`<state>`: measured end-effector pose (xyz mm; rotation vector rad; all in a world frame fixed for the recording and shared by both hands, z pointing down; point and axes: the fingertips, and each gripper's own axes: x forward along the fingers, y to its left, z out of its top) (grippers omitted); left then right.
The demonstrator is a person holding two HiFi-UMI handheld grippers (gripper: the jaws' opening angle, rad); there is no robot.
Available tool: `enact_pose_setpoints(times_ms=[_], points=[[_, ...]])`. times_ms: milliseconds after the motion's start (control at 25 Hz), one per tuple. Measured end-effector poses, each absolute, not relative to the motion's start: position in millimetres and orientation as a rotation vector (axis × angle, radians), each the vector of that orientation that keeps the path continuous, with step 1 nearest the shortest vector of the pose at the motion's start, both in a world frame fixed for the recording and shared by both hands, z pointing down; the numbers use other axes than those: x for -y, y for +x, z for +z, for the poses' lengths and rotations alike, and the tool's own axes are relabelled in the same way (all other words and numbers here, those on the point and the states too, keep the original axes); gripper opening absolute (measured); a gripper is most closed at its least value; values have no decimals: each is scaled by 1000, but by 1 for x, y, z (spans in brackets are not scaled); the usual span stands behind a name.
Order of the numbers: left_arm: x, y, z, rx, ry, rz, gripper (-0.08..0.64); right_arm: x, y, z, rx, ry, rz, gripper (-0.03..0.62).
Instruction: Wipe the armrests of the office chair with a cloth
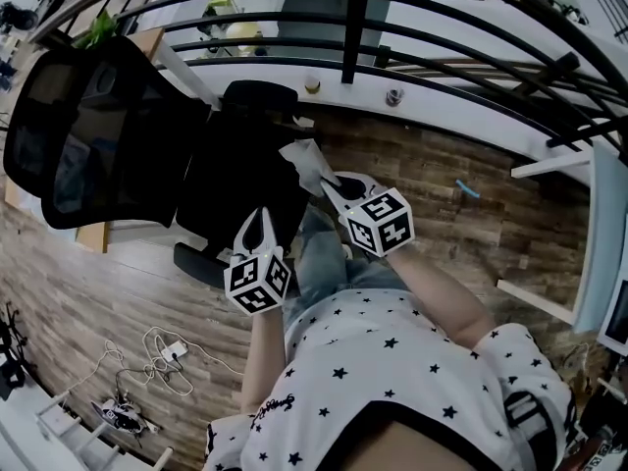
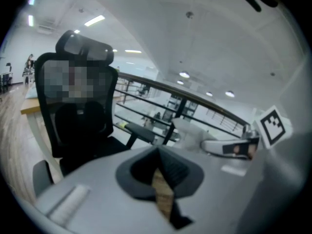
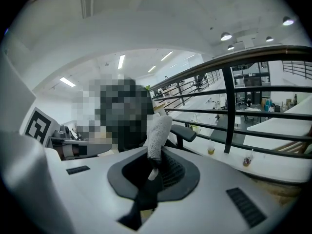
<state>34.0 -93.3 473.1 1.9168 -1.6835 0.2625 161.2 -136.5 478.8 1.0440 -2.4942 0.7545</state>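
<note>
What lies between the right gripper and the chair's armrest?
Only the white cloth, held in the right gripper; the rest of the way to the armrest is bare. The right gripper view shows this.

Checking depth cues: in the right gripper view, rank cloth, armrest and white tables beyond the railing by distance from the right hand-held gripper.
1. cloth, in the jaws.
2. armrest, ahead, slightly right.
3. white tables, far behind the railing.

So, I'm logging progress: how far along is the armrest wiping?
Done: the cloth is picked up, clamped in the right gripper. In hand: it is held above the office chair, apparently clear of the nearest armrest. Remaining: the wiping itself; the left gripper is shut, empty.
</note>
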Motion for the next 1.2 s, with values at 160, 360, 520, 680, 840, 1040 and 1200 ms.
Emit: enact_pose_setpoints(times_ms=[160,360,520,680,840,1040,1200], points=[[120,34,479,1673,1913,263,5,167,155,481,2492,1036,760,32],[159,24,481,1672,1901,248,5,207,137,484,2485,1013,774,32],[190,15,483,1662,1894,258,5,240,119,488,2477,992,791,32],[217,1,486,1660,1878,261,5,273,98,493,2470,972,796,32],[239,-13,492,1657,1860,264,5,304,77,502,2460,959,797,32],[263,-33,502,1641,1842,278,5,339,45,516,2437,929,798,32],[279,-50,511,1636,1820,281,5,362,20,532,2409,892,799,32]])
